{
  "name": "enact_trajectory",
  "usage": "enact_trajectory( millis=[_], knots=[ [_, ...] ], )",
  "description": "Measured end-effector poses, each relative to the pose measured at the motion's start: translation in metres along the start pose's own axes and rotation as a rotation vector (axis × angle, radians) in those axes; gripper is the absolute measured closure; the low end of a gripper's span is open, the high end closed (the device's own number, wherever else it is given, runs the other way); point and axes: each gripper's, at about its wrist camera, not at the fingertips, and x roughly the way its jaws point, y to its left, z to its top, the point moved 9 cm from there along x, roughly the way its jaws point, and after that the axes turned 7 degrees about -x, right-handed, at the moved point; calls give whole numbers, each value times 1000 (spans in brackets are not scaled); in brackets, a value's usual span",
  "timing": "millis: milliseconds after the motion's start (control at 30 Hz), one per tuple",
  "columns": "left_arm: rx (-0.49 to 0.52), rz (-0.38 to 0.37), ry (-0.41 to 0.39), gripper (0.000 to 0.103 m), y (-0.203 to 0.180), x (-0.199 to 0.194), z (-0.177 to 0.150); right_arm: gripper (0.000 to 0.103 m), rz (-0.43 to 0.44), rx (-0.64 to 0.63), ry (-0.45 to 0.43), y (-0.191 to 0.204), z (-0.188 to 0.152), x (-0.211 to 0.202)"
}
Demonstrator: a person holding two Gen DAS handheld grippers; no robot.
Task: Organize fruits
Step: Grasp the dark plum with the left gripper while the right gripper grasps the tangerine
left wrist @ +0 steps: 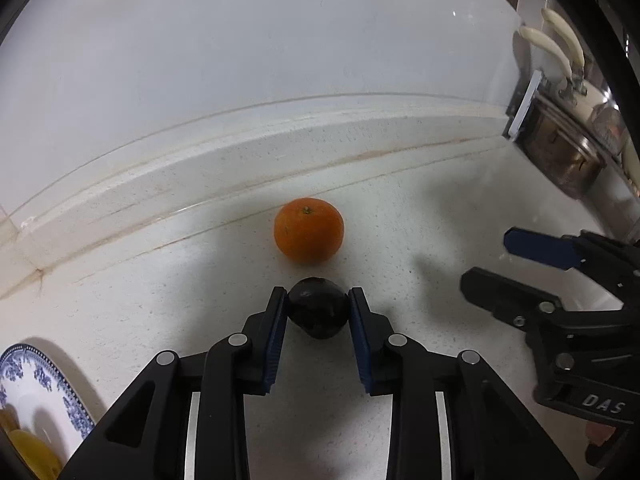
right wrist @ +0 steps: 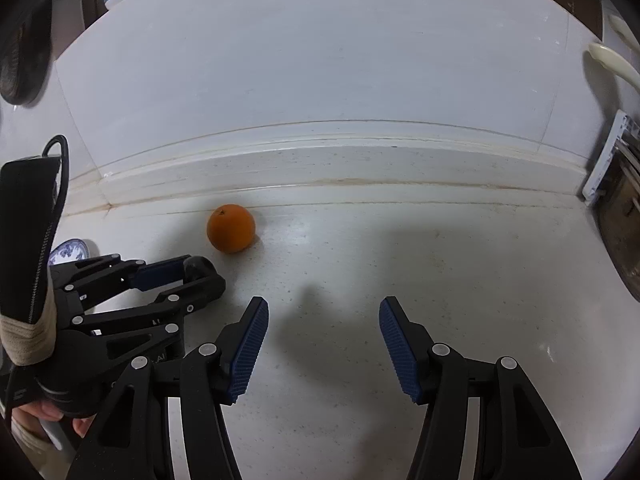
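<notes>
Two grippers over a white countertop [left wrist: 420,240] — the left gripper [left wrist: 318,308] clamps a dark round fruit [left wrist: 317,312]; the right gripper [right wrist: 324,320] is spread wide, holding nothing. An orange [left wrist: 309,230] sits just beyond, near the back edge.

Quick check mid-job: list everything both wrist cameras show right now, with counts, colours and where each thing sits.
orange: one, orange, on the counter near the back ledge, beyond the left gripper.
dark fruit: one, near black, between the left gripper's fingers.
plate: one, white with blue pattern, far left; yellow fruit on it.
counter: one, white speckled.
pots: metal, cream handles, far right.
left gripper: black, blue pads, closed on the dark fruit.
right gripper: black, blue pads, open, holding nothing.
</notes>
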Motion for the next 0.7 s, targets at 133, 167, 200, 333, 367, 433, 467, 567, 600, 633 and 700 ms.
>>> enact_trajectory(
  millis=[133, 167, 200, 333, 367, 433, 467, 567, 600, 633, 700],
  knots=[
    [-35, 33, -4, 73, 10, -13, 1, 44, 27, -10, -6, 5, 5, 3],
    [-45, 45, -2, 73, 13, -16, 2, 44, 34, -15, -8, 6, 7, 3],
    [-59, 57, -1, 73, 17, -21, 2, 44, 42, -24, -9, 9, 9, 4],
    [-78, 83, -20, 73, 29, -33, 4, 44, 74, -47, -10, 18, 19, 10],
    [-72, 98, -29, 73, 32, -37, 5, 44, 83, -58, -10, 22, 22, 12],
    [-69, 123, -42, 73, 38, -41, 6, 44, 108, -77, -7, 28, 26, 16],
    [-75, 125, -42, 73, 41, -43, 7, 44, 125, -88, -3, 33, 29, 20],
    [-93, 139, -44, 73, 50, -46, 5, 44, 152, -110, 6, 45, 36, 30],
    [-98, 142, -44, 73, 53, -47, 5, 44, 158, -114, 9, 48, 38, 34],
    [-104, 145, -47, 73, 55, -48, 4, 44, 165, -117, 14, 50, 40, 38],
    [-110, 152, -49, 73, 60, -50, 4, 44, 178, -121, 22, 55, 43, 45]
  ],
)
